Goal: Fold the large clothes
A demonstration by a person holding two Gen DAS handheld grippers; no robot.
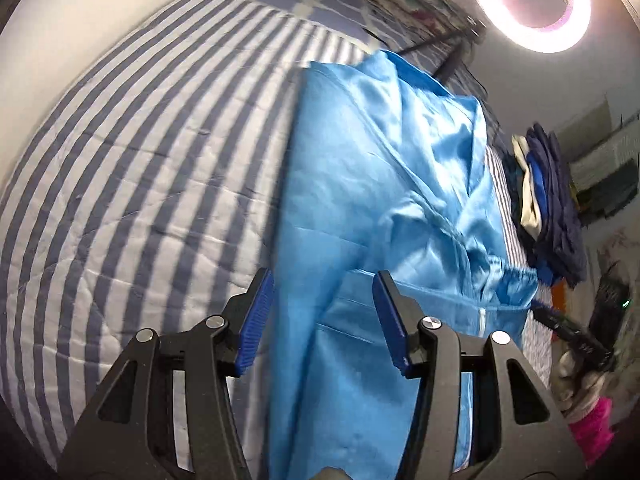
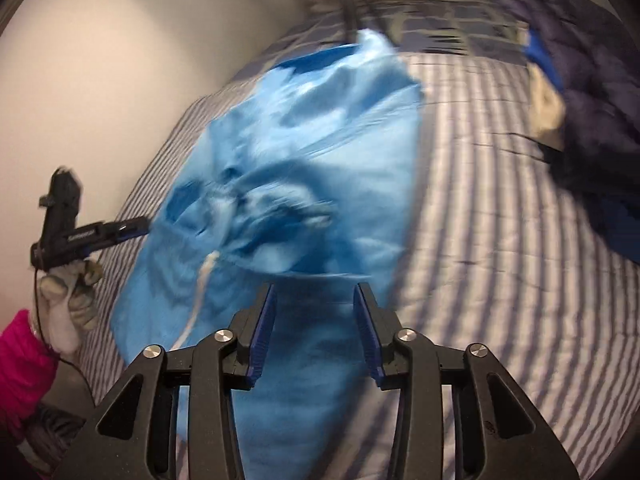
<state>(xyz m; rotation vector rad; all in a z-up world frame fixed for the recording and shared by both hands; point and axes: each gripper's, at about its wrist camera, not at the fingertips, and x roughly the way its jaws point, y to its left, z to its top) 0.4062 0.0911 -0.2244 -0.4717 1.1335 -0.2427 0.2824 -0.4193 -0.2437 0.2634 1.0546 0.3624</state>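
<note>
Both grippers, left (image 1: 323,286) and right (image 2: 315,298), gape unclamped over blue garment (image 1: 384,184)

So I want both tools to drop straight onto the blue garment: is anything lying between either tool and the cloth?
Nothing visible. The left tool and the right tool both stand open directly over the garment, with only cloth showing between their fingers. The dark pile lies off to the side.

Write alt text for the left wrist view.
A light blue garment lies crumpled lengthwise on a blue-and-white striped bedspread, with the left claw open just above its near end. A pile of dark clothes sits to the right, and a ring light glows at top.
</note>
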